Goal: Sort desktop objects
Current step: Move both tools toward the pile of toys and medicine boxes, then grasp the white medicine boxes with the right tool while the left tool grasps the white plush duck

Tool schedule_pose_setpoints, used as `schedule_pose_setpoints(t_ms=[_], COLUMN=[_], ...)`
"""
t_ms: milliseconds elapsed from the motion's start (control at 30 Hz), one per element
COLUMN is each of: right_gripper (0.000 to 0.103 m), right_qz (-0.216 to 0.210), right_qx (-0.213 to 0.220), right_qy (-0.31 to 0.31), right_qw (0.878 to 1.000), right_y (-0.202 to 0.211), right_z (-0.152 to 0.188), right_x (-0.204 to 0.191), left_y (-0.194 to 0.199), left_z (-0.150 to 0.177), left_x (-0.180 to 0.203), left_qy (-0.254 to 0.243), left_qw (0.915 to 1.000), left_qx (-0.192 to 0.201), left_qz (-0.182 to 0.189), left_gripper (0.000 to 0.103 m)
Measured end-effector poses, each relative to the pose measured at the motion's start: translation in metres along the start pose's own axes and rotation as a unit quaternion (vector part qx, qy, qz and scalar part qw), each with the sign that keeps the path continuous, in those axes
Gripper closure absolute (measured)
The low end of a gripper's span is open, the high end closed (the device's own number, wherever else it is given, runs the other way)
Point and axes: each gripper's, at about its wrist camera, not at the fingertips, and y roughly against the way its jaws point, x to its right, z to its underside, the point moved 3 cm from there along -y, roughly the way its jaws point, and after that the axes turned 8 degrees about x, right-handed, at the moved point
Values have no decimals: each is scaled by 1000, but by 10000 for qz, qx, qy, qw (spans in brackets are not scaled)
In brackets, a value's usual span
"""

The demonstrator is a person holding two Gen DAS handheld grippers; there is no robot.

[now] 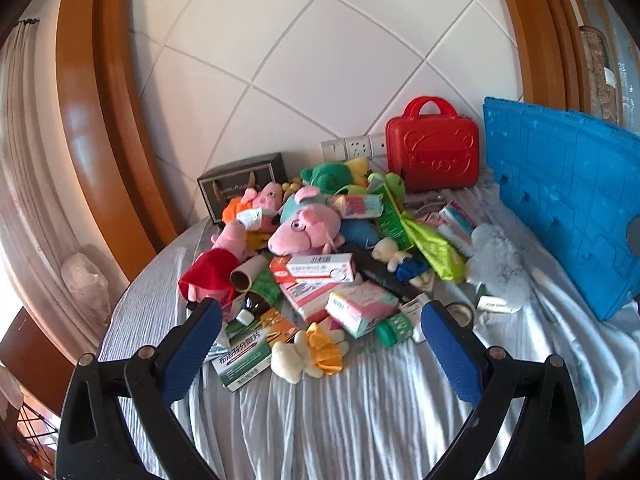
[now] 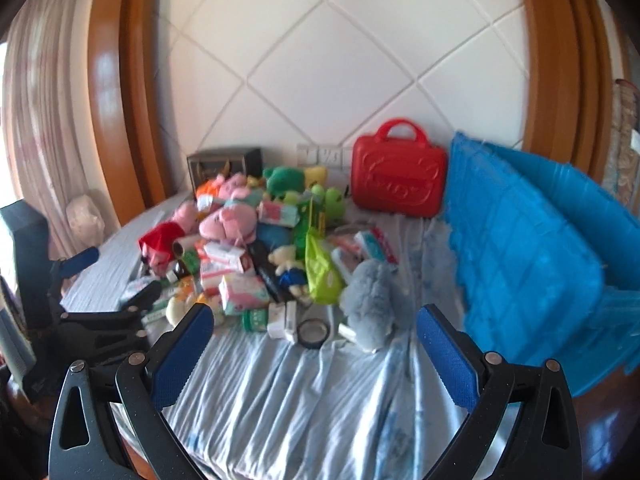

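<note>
Left gripper (image 1: 322,322): spread wide, nothing between its blue pads (image 1: 188,350); it hangs over the near edge of the heap. In the right wrist view it shows at the left (image 2: 116,280), also spread.
Right gripper (image 2: 314,328): spread wide and empty, above bare cloth just short of the heap.
Cloth (image 1: 360,408): pale blue, wrinkled, covering the table under everything.
Nearest items: a green-and-white box (image 1: 240,362) at the front left, touching a small white-and-yellow plush (image 1: 308,352); a green bottle (image 1: 394,330) lies just right of it.
Tape roll (image 2: 313,332): dark, flat on the cloth at the front of the heap, beside small white boxes (image 2: 282,318).
Grey plush (image 2: 372,300): fluffy, at the right front of the heap, just beside the tape roll.
Middle of heap: a pink-and-white pack (image 1: 360,312), a barcoded box (image 1: 320,268), a cardboard tube (image 1: 246,274), a brown bottle (image 1: 256,304), a lime bag (image 1: 432,248) and a small bear (image 1: 400,260) in blue, all piled and touching.
Pig plushes: a large pink head (image 1: 306,230) on top at the centre; one in a red dress (image 1: 212,272) at the left edge.
Far side of heap: a green plush (image 1: 326,178) and a yellow one, partly hidden.
Dark box (image 1: 244,186): behind the heap at the left, against the wall.
Red case (image 1: 432,156): upright with handle up, at the wall, apart from the heap.
Blue crate (image 1: 560,200): at the right, its panel standing tilted; whether it holds anything cannot be told.
</note>
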Motion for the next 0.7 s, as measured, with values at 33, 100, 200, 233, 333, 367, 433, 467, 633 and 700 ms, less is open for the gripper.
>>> schedule_pose_setpoints(t_ms=[33, 100, 200, 233, 333, 367, 433, 467, 633, 700], right_gripper=[0, 0, 0, 0, 0, 0, 0, 0, 0, 0], right_qz=[-43, -185, -421, -518, -714, -766, -836, -901, -1186, -1116], right_qx=[-84, -197, -411, -503, -698, -754, -881, -972, -1335, -1439], right_qy=[-33, -132, -265, -316, -355, -325, -300, -295, -190, -99], right_qw=[10000, 9995, 9979, 9969, 9944, 9937, 9921, 9907, 9837, 9832], right_y=[-12, -35, -76, -88, -122, -132, -146, -156, -193, -208], right_z=[1, 3, 3, 4, 11, 15, 24, 29, 48, 56], right_x=[-4, -11, -27, -32, -48, -53, -62, -67, -76, -71], left_y=[-10, -23, -43, -48, -68, -75, -89, -94, -123, -135], left_z=[9, 21, 38, 44, 63, 68, 77, 80, 88, 88], left_x=[-13, -34, -65, -72, -90, -93, -92, -90, -76, -67], left_qy=[-1, 70, 62, 11, -8, -6, -84, -135, -167, -163], left_qw=[9999, 9997, 9995, 9993, 9983, 9977, 9965, 9962, 9930, 9912], left_qx=[-89, -201, -281, -331, -565, -681, -825, -857, -1042, -1056], left_qz=[-62, -105, -162, -185, -129, -53, 82, 122, 538, 787], left_gripper=[2, 2, 2, 1, 2, 2, 2, 2, 2, 2])
